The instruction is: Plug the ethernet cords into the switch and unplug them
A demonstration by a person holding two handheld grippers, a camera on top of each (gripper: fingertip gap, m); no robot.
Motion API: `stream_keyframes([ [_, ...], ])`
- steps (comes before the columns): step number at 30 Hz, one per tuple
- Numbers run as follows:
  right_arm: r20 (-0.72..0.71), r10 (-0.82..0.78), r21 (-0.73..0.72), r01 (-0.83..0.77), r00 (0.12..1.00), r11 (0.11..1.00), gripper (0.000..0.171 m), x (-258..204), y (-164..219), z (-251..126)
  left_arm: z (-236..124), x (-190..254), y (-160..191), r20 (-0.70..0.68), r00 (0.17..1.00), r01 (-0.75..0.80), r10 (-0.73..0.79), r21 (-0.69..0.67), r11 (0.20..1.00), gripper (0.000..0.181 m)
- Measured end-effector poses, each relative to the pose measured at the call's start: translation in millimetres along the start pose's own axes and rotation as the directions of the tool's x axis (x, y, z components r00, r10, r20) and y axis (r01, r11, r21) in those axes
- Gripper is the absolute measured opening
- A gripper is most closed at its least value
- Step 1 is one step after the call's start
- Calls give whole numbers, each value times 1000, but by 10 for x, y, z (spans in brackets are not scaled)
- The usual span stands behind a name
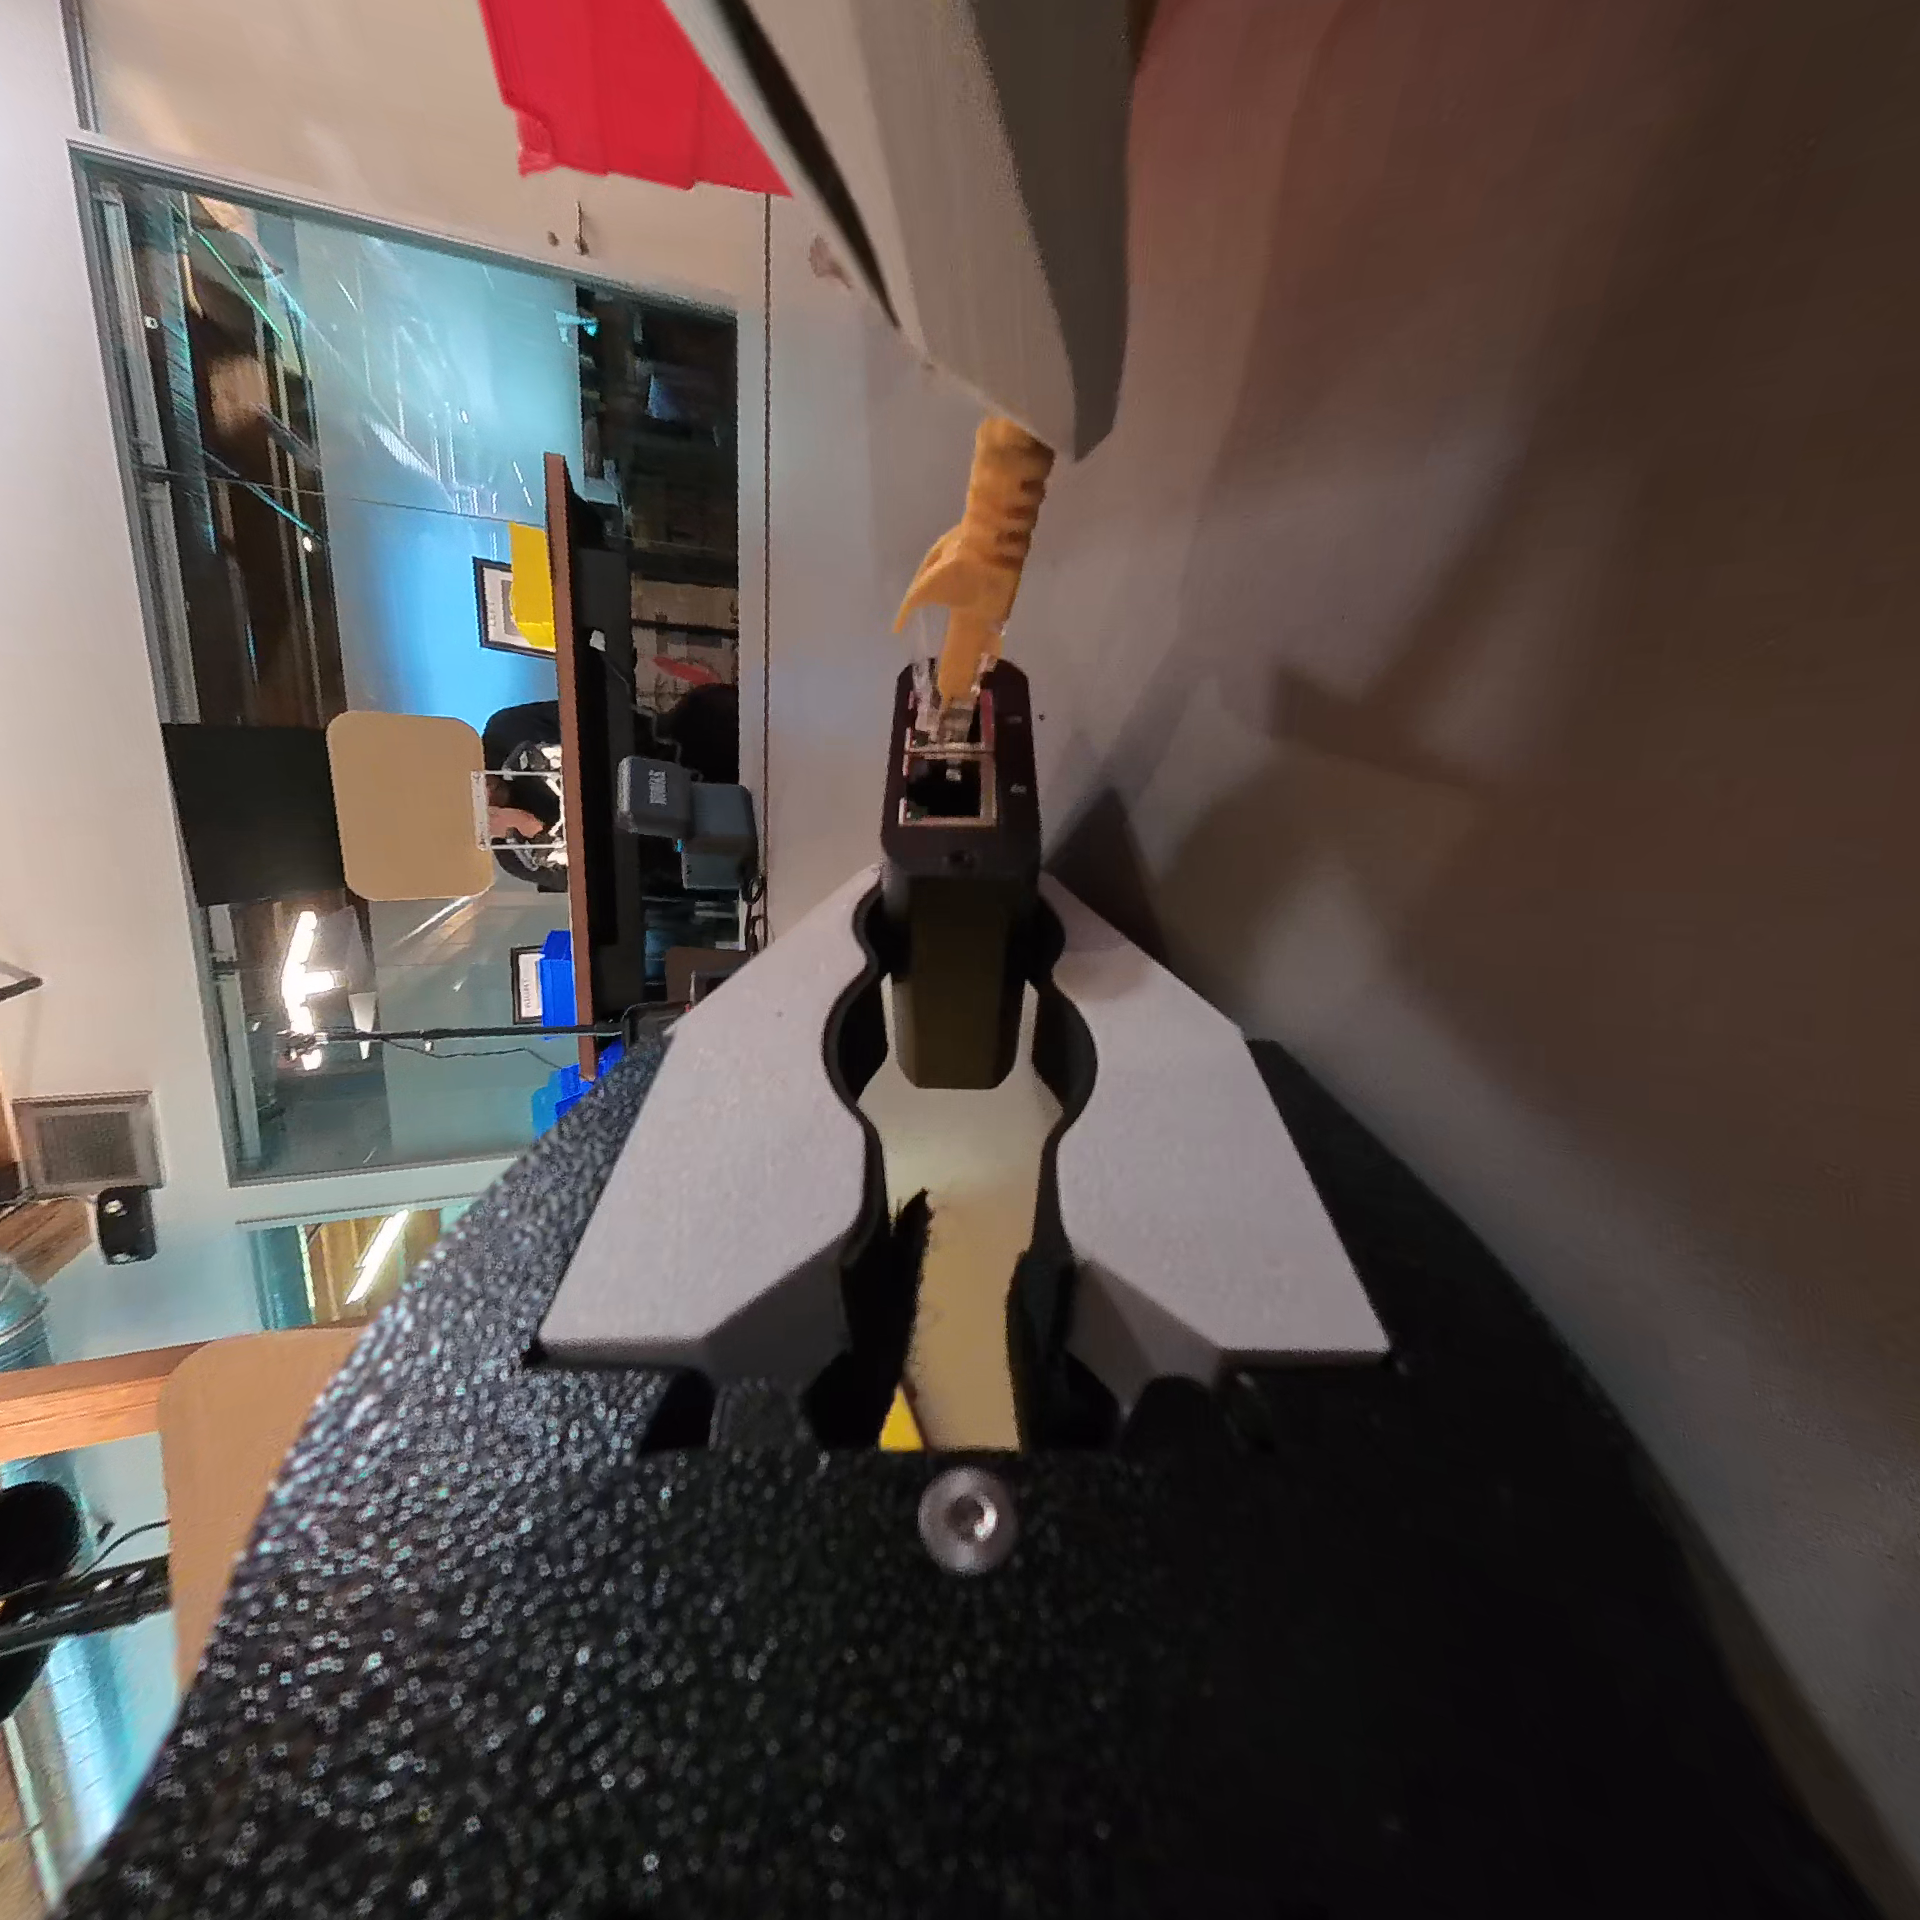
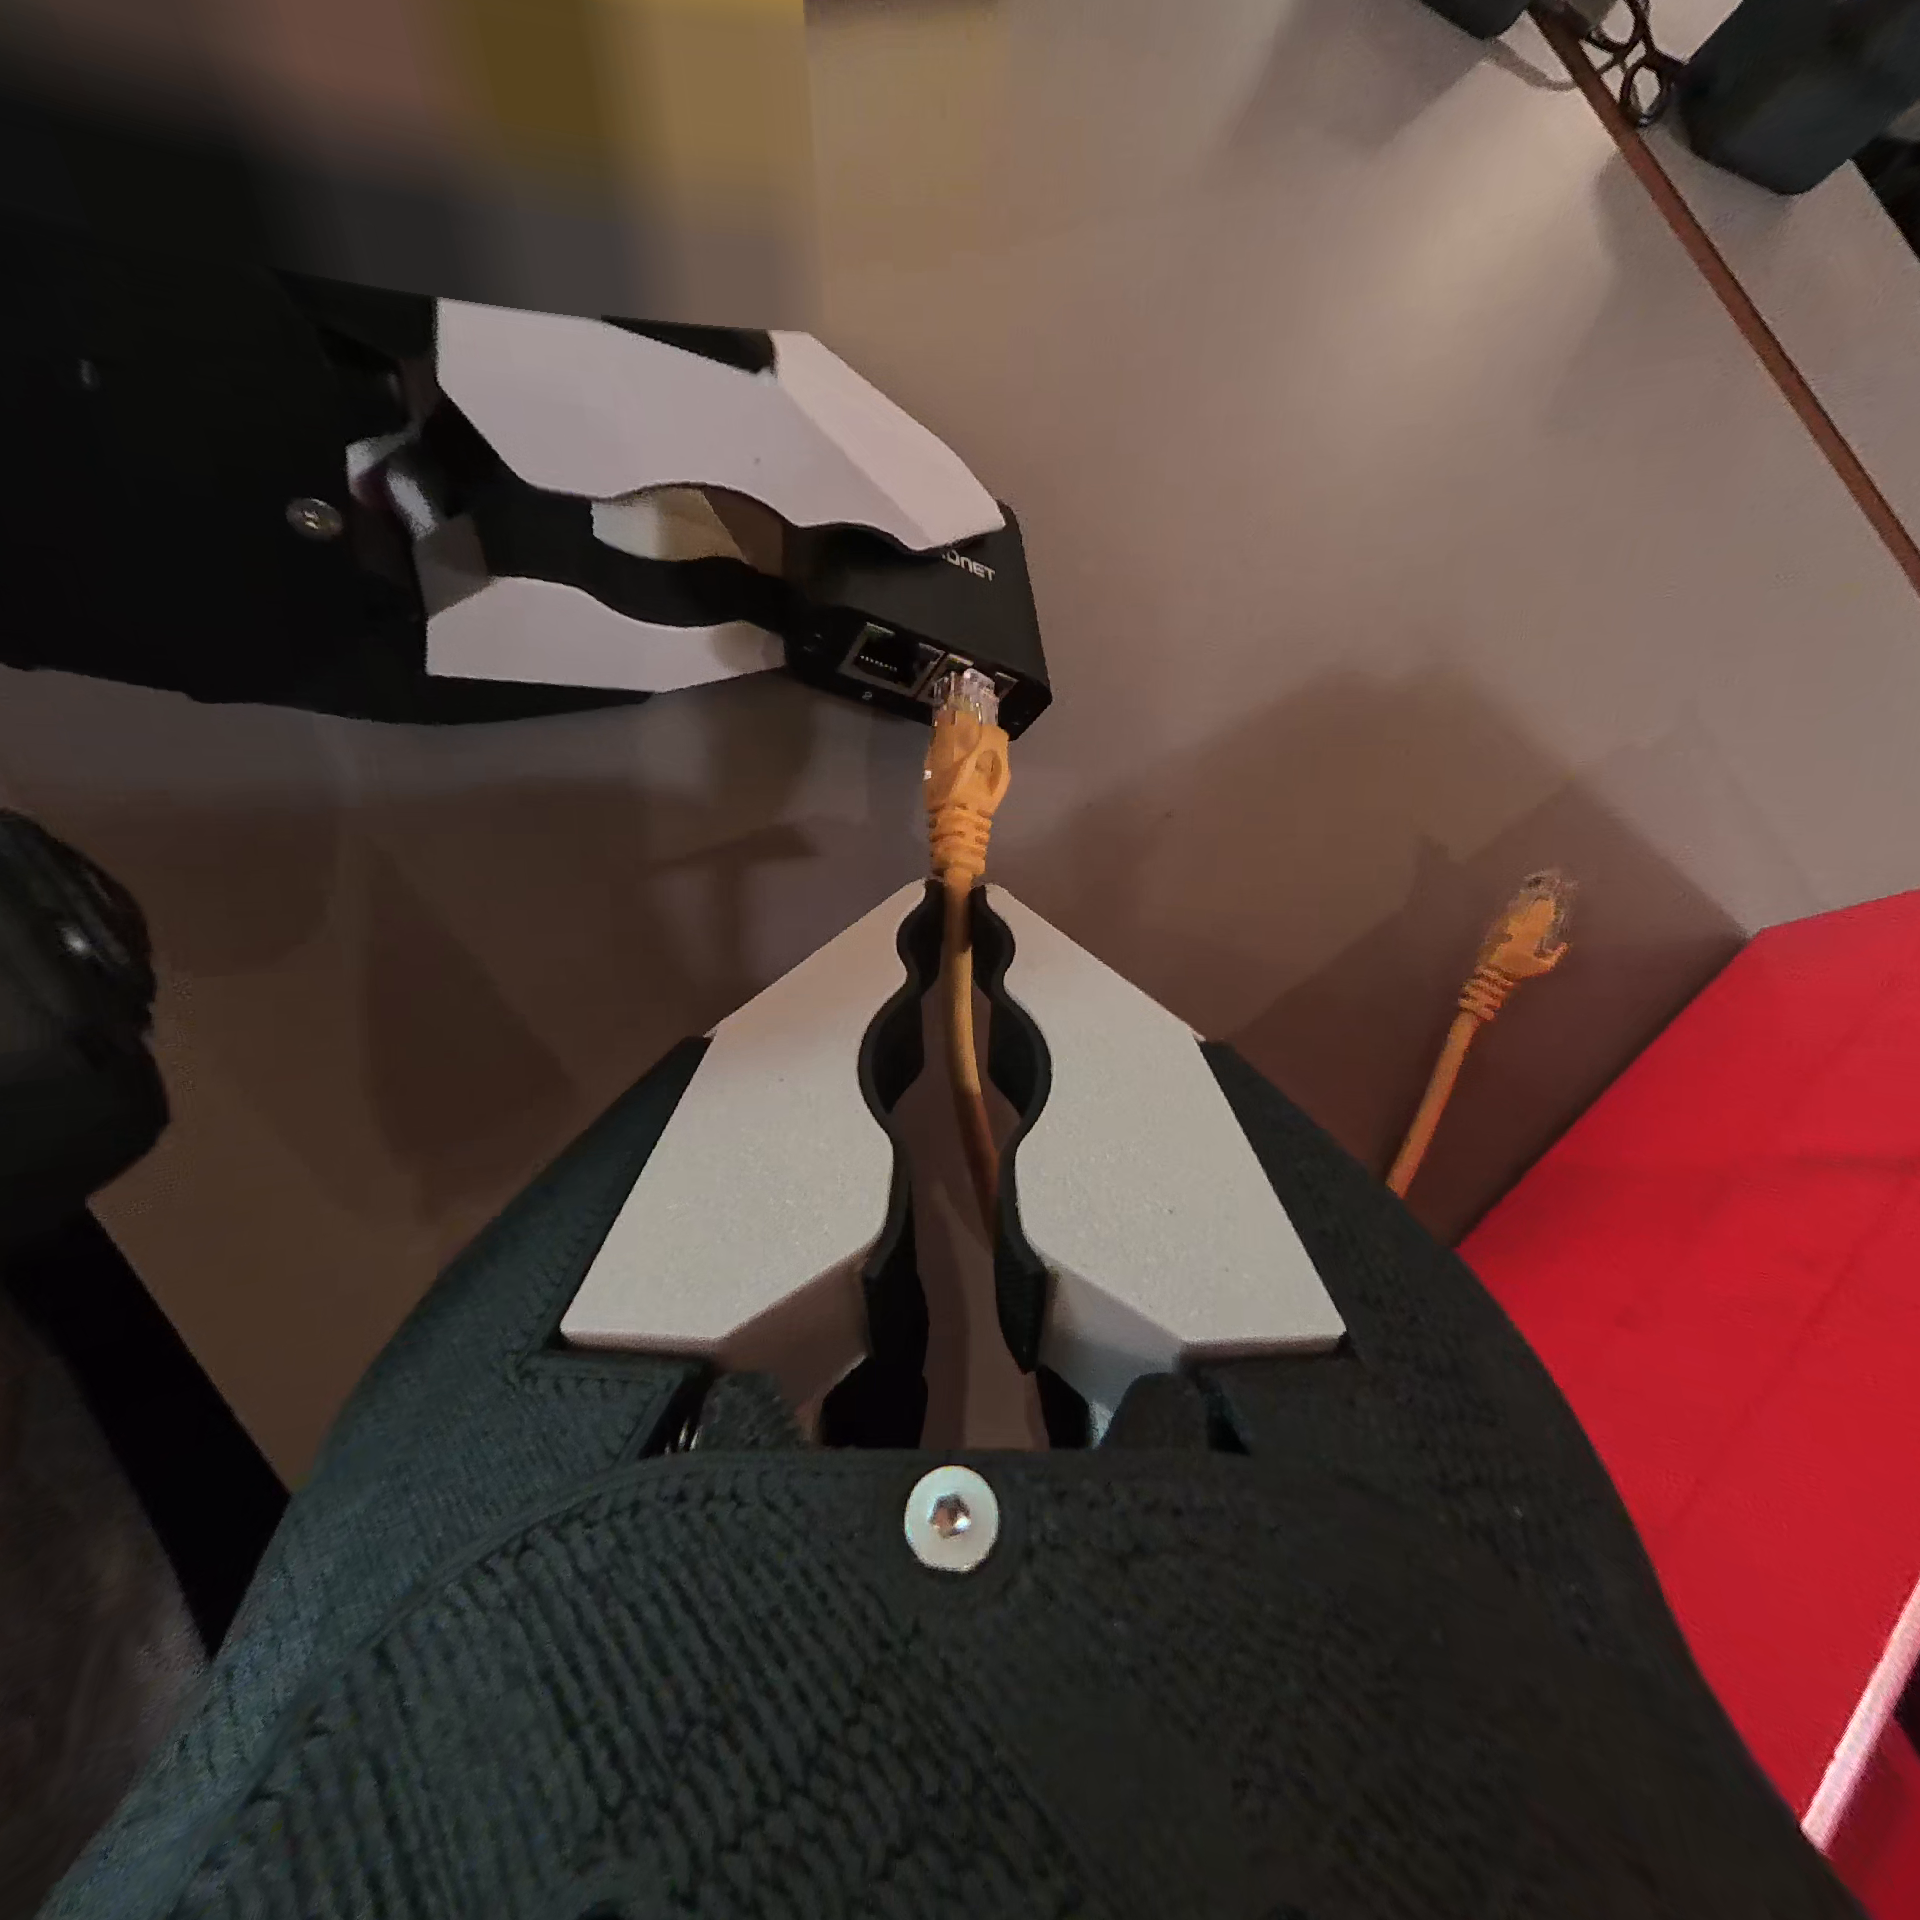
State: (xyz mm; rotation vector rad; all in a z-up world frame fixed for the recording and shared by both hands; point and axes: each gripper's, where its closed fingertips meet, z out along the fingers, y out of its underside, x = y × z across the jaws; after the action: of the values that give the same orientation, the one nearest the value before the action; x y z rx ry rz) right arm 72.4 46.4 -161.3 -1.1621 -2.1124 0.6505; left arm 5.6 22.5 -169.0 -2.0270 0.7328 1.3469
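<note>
My left gripper (image 1: pixel 961 914) is shut on a small black switch (image 1: pixel 958 842), and its ports face away from me. The port nearer to me is empty. The clear plug (image 1: pixel 951 696) of an orange ethernet cord sits at the mouth of the farther port; I cannot tell how deep it is. My right gripper (image 2: pixel 961 894) is shut on that cord (image 2: pixel 966 1029) just behind the plug boot (image 2: pixel 966 790). The switch (image 2: pixel 940 613) and the left gripper (image 2: pixel 727 582) show beyond it in the right wrist view. A second orange cord (image 2: pixel 1496 987) lies loose on the table.
A red box (image 2: pixel 1714 1299) stands at the right of the grey table (image 2: pixel 1299 468), next to the loose cord. The table's far edge (image 2: pixel 1766 343) runs at the upper right. In the left wrist view, which is tipped sideways, the right gripper (image 1: pixel 987 260) comes in from the top. The tips of one gripper are about 8 centimeters away from the tips of the other.
</note>
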Motion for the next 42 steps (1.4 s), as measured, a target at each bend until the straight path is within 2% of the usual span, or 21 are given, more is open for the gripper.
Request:
stream_keyframes([
  [8, 45, -20, -35, 21, 999, 999, 3, -21, 38, 4, -6, 7, -25, 1, 1000, -15, 15, 31, 999, 21],
  [15, 30, -3, -26, 4, 1000, 1000, 3, 10, 17, -27, -11, 10, -38, 11, 999, -45, 45, 42, 998, 21],
  [24, 41, 74, 24, -75, 996, 997, 3, 38, -43, -52, -18, 19, -36, 10, 999, -40, 40, 39, 998, 21],
  [29, 8, 20, 47, -21, 1000, 999, 3, 42, -69, -48, -18, 29, -21, -19, 1000, 23, -22, 47, 999, 21],
  [33, -47, -80, 62, 83, 996, 995, 3, 60, -96, -41, -18, 40, -9, -55, 994, 98, -95, 61, 993, 21],
  [39, -113, -196, 44, 202, 974, 978, 3, 68, -112, -28, -34, 56, -32, -65, 992, 108, -103, 78, 991, 22],
  [42, -107, -195, 52, 201, 975, 978, 3, 52, -120, -23, -51, 67, -53, -76, 991, 118, -111, 91, 989, 21],
])
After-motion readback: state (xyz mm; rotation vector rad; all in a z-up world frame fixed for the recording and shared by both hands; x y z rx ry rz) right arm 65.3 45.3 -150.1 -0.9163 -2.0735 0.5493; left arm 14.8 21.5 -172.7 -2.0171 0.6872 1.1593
